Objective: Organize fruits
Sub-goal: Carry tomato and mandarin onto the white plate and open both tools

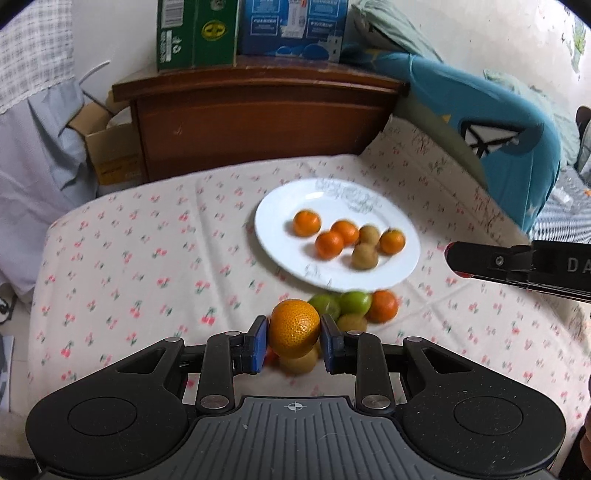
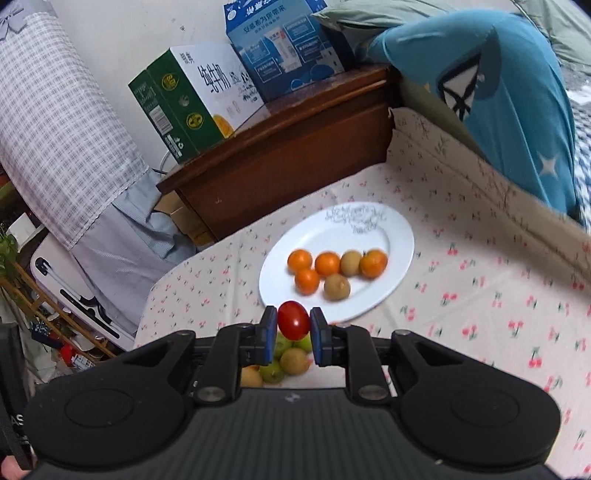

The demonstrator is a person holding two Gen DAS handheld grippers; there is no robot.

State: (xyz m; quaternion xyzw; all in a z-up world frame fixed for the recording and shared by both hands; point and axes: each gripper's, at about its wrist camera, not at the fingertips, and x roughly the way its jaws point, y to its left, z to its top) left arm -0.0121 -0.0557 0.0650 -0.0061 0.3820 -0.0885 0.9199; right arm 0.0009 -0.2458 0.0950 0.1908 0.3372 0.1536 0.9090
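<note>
My left gripper (image 1: 294, 330) is shut on an orange mandarin (image 1: 294, 326), held above a loose pile of fruit (image 1: 354, 306) on the cloth. My right gripper (image 2: 293, 321) is shut on a red cherry tomato (image 2: 293, 319), above green and brown fruits (image 2: 291, 356). A white plate (image 1: 295, 201) lies ahead with several small oranges (image 1: 306, 222) and two brown fruits (image 1: 364, 255). The plate also shows in the right wrist view (image 2: 400, 236). The right gripper's side shows in the left wrist view (image 1: 517, 264).
The cherry-print cloth (image 1: 147, 258) covers the table. A wooden cabinet (image 1: 258, 118) with green (image 1: 195, 33) and blue (image 1: 291, 26) cartons stands behind. A blue pillow (image 1: 480, 122) lies at the right. A cardboard box (image 1: 110, 151) sits at the left.
</note>
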